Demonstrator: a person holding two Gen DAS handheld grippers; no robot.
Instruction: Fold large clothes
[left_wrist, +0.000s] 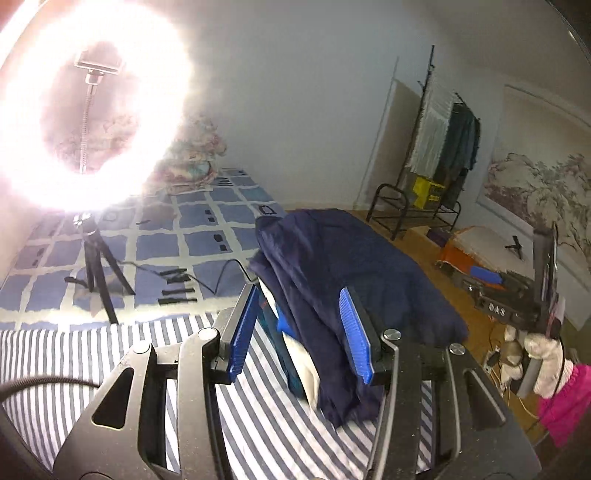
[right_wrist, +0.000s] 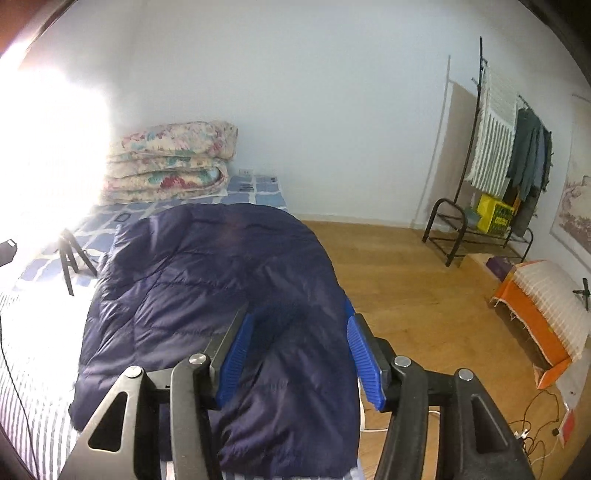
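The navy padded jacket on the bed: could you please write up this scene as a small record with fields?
garment: navy padded jacket, lying folded on the bed
surface: striped sheet over a blue checked cover
left hand-held gripper: open, blue pads apart, jacket edge beyond them
right hand-held gripper: open above the jacket
behind: folded floral quilt
lighting: ring light on a tripod

A jacket (right_wrist: 207, 295) is lying on the bed (right_wrist: 33, 398), a folded quilt (right_wrist: 170, 162) sitting behind it by the wall; a clothes rack (right_wrist: 509, 162) is standing far right.
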